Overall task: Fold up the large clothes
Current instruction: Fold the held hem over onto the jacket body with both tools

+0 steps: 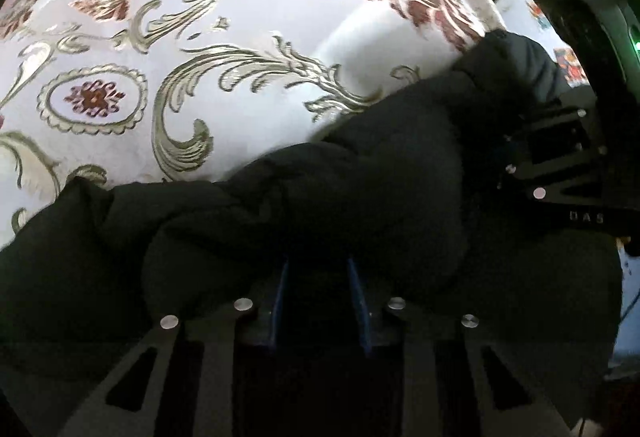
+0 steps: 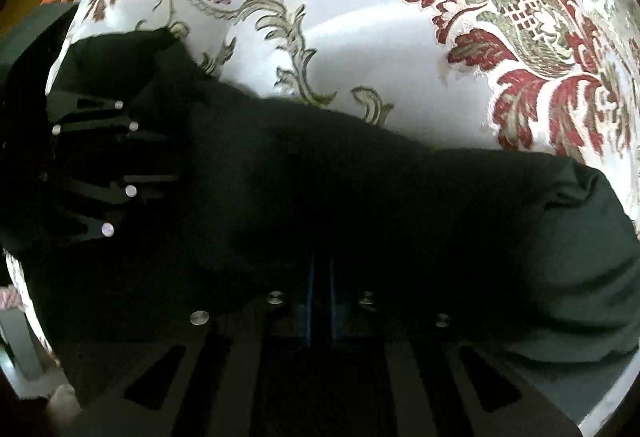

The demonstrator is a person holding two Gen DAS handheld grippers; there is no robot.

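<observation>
— So, where is the big black coat [image 1: 340,189]?

— It lies bunched up on the bed cover [image 1: 240,29], the white one with red flowers and gold leaf curls. The coat is puffy and dark. It fills the low half of both camera views, and the cover shows above it.

— What is the left claw [image 1: 318,269] doing?

— Its two blue fingers [image 1: 282,289] stand a little apart, and a thick fold of the coat sits between them. The fold bulges up over the tips. It has a grip on the coat there.

— And the right claw [image 2: 320,273]?

— Its blue fingers [image 2: 310,297] are squeezed nearly together, with only a thin dark strip between them. The coat goes right over the tips. It looks like it pinches the coat too, but it is very dark there, so I can only just make it out.

— Are the two claws near each other?

— Yes. From the left camera I see the right claw's black frame on the right side, its tips sunk into the coat. From the right camera I see the left claw on the left side, pushed into the coat as well. The coat runs between them like a fat roll.

— Anything else?

— Past the bed's edge, in the left camera, there is a wall with bright pictures [image 1: 574,67] on it.
</observation>
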